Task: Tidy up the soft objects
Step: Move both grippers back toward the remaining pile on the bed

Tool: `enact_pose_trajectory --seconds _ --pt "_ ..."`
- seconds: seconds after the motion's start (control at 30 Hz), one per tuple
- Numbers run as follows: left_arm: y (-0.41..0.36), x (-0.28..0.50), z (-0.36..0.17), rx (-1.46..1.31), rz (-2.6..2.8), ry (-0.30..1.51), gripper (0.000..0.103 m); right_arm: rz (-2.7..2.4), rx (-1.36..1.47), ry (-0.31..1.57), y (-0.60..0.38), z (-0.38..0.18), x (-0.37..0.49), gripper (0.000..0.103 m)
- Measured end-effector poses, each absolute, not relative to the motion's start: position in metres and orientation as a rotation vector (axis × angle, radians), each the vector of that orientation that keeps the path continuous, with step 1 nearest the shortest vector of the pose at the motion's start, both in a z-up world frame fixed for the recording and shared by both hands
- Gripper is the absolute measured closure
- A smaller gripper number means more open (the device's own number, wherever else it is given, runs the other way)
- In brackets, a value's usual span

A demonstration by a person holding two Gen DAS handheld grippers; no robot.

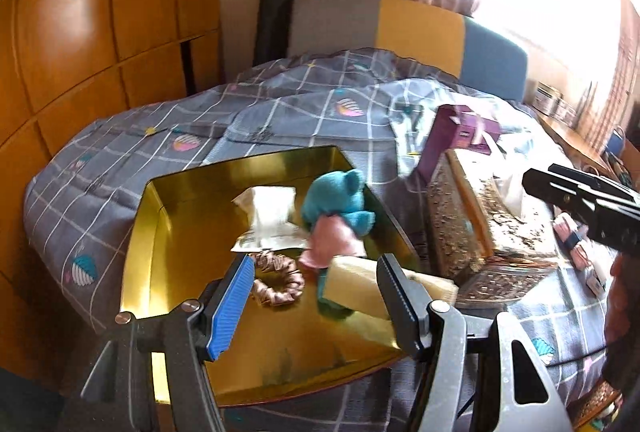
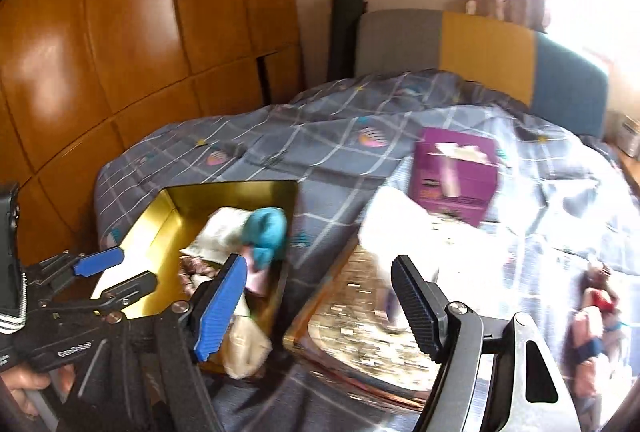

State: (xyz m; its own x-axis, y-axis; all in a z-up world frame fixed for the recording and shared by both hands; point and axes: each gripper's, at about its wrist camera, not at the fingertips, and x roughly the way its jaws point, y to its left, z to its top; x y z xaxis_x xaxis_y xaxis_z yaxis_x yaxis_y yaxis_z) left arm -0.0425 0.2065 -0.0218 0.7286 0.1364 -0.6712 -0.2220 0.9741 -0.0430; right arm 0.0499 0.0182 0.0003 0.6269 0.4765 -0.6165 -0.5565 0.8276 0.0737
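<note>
Bed (image 1: 132,135) — grey checked quilt, carrying all items listed.

Gold tin (image 1: 160,232), open and lidless, on the near left part of the quilt. Contents: teal plush bear (image 1: 340,199) with a pink piece (image 1: 332,240) against the right wall; white packet (image 1: 268,216) at the back; striped satin scrunchie (image 1: 276,280) on the floor of the tin; cream soft item (image 1: 360,284) lying over the near right rim.

Glittery gold box (image 1: 480,224) just right of the tin, white bag on top. Purple carton (image 2: 456,171) beyond it. Small pink and blue soft pieces (image 2: 588,336) loose on the quilt at far right.

Left claw (image 1: 316,300) — spread above the tin's near edge, nothing pinched.

Right claw (image 2: 320,304) — spread over the gap between tin and glittery box, nothing between its fingers.
</note>
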Motion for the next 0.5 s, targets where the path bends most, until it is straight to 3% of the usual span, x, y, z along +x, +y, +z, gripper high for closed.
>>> enact_pose_trajectory --seconds 0.5 --pt "0.141 -0.031 -0.001 -0.012 0.009 0.699 0.038 0.272 -0.054 0.686 -0.127 -0.001 0.073 0.027"
